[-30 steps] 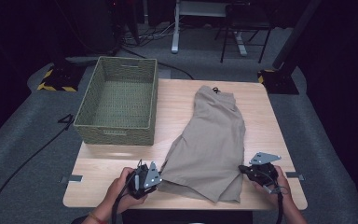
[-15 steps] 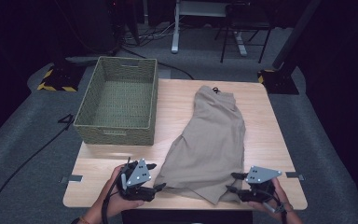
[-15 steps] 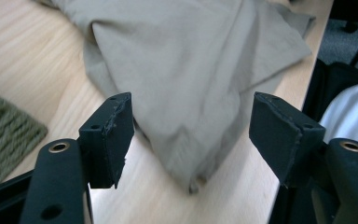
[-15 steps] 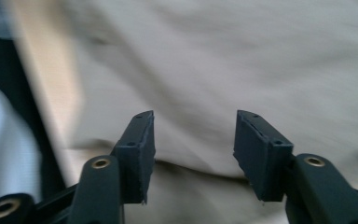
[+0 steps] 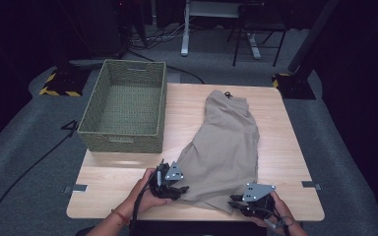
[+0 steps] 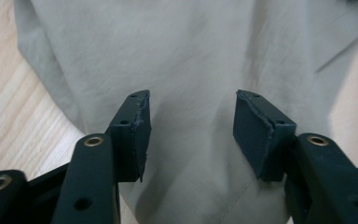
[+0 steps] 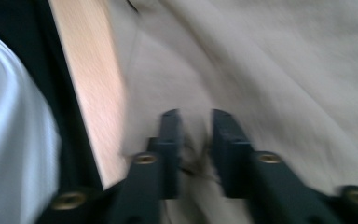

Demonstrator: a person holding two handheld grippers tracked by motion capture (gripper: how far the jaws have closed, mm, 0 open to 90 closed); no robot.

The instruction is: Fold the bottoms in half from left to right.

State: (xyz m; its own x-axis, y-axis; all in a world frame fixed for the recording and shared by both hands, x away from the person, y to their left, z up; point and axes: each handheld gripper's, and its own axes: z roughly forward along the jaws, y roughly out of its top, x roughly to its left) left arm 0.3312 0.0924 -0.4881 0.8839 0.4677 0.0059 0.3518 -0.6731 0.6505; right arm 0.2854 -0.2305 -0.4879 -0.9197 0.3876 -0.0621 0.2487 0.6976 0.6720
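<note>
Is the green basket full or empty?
Empty. From the high view you look straight down to the basket's bare woven bottom; the tan shorts lie outside on the table.

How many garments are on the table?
1: the khaki garment lies spread on the table, right of the basket, its near hem by both grippers. Anything beneath it would be hidden.

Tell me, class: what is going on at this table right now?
A person works on a beige garment spread on a wooden table, holding a gripper in each hand at its near edge. The left gripper sits over the cloth with its jaws apart, having just been closing. The right gripper is shut, pinching a fold of the fabric near the table's front edge. A green woven basket stands at the table's left.
</note>
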